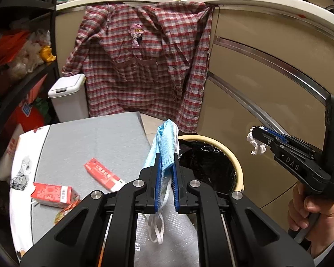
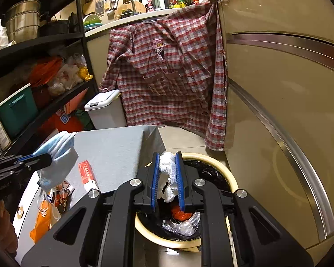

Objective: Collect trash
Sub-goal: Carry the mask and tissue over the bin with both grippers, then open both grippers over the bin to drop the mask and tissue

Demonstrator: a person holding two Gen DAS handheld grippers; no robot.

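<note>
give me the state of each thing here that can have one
left tongs: shut on the blue face mask
right tongs: shut on the white tissue wad, above the bin
round bin: open, black liner, trash inside
white lidded bin: lid shut
red cartons: lying flat on the grey table
plaid shirt: hanging from the counter edge

A soft blue cloth-like face mask (image 1: 164,151) is hanging ahead; crumpled white tissue (image 2: 169,173) is sitting over a glossy black plastic bin liner (image 2: 211,173).
</note>
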